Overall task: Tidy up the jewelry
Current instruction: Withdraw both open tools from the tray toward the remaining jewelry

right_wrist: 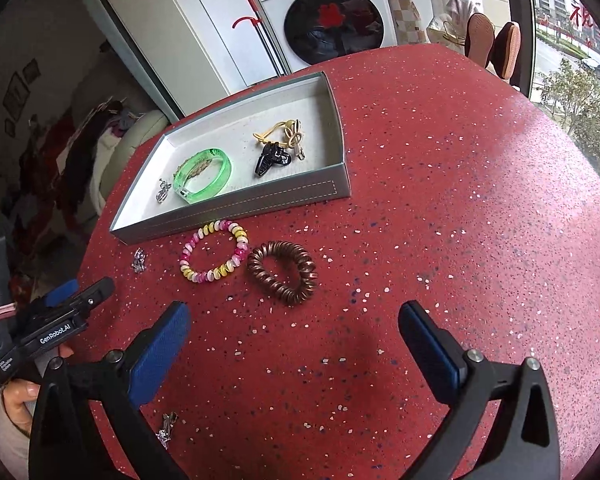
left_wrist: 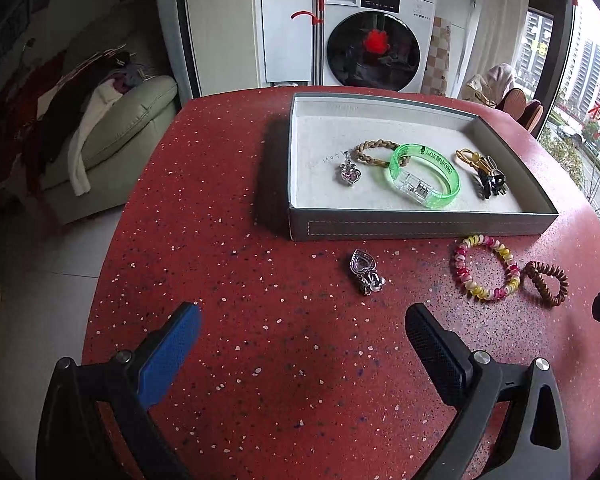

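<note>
A tray is sitting on the surface, holding a bangle; two bracelets are lying before it.

Grey tray holds green bangle; pink-yellow bracelet, brown coil outside.

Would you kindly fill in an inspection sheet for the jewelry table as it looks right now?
Surface: red speckled table, dry, no spills seen.
Job's things: grey tray holds green bangle, braided bracelet, silver pendant, black clip. On the table: heart pendant, pink-yellow bracelet, brown coil bracelet, small silver piece.
Clutter: nothing seen.
Grippers: left claw open, empty; right claw open, empty.
Cables: nothing seen.
Surroundings: washing machine, sofa piled with clothes, window.
</note>
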Demonstrator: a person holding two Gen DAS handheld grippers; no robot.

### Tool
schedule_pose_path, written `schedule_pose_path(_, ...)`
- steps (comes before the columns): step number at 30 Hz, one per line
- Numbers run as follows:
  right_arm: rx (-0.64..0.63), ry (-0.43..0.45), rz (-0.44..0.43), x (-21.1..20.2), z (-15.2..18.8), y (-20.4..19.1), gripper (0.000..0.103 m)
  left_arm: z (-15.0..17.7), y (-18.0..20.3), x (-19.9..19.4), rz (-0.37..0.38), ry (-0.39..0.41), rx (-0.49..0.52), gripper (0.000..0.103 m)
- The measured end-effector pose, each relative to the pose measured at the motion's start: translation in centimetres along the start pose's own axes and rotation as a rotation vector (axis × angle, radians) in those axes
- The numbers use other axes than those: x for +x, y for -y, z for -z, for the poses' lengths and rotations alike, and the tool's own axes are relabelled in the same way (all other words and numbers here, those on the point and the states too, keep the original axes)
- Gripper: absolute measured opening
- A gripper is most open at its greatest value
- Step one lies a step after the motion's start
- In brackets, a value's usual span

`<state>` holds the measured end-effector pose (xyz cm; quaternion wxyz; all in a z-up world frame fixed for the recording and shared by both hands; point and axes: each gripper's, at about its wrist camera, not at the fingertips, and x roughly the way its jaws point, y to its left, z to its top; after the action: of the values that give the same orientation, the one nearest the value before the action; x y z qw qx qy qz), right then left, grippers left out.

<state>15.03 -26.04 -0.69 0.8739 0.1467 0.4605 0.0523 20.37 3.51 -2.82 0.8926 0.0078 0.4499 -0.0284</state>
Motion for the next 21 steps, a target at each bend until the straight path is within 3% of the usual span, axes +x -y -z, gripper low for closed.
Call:
schedule_pose_path(16,0.005,-0.009,0.079,1.0,-0.8,0.9,0.103,-0.7,1.0,1.3,0.031,-0.033,-0.043,0.103)
schedule_pose_path(21,-0.026,-0.020,0.078,1.7,-1.3,0.2,0.089,-1.2,1.5,1.9,0.024,-0.038,-0.056,0.103)
